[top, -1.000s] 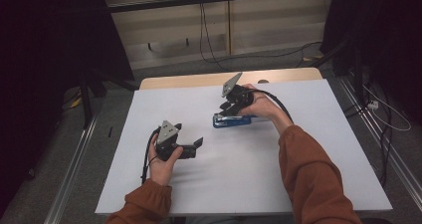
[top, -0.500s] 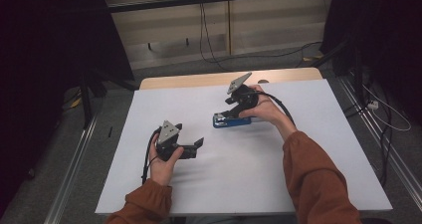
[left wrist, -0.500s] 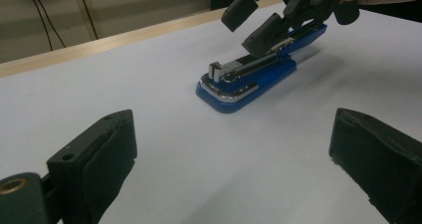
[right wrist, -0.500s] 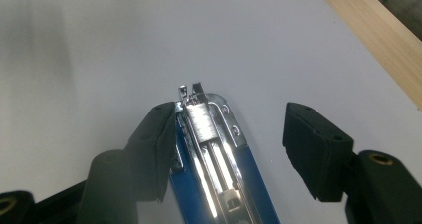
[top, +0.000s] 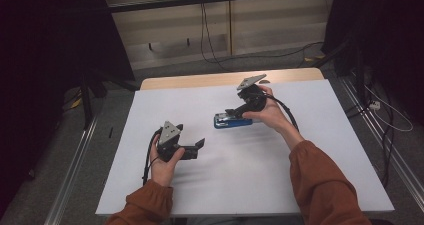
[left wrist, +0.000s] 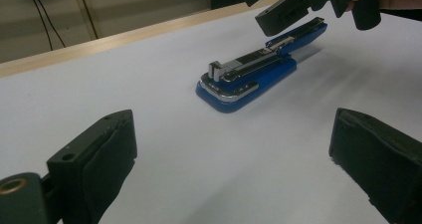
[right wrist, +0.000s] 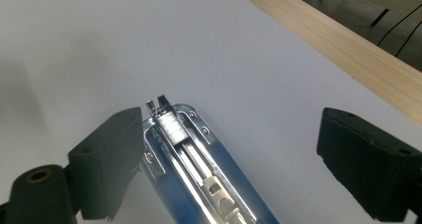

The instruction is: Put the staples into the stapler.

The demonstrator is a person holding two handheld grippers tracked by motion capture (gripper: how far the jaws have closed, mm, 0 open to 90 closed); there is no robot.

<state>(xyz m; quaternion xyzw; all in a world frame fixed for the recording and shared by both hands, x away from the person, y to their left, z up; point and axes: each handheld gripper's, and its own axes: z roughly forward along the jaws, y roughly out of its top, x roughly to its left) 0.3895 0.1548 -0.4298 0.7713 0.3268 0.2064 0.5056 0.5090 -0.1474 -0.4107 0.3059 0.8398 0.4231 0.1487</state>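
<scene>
I see no container on the tabletop; the one loose thing is a blue stapler, lying flat on the white sheet a little beyond the middle, its metal staple channel exposed on top. Taking the stapler as my mark, the wooden far edge runs just behind it, and bare white surface spreads on its near side and to both flanks.

My right gripper hangs over the stapler's rear end. Its fingers have just been opening and now stand wide, with the stapler lying between them; I cannot tell whether the left pad brushes it.

My left gripper sits well apart on the stapler's near side, fingers spread wide around nothing.
</scene>
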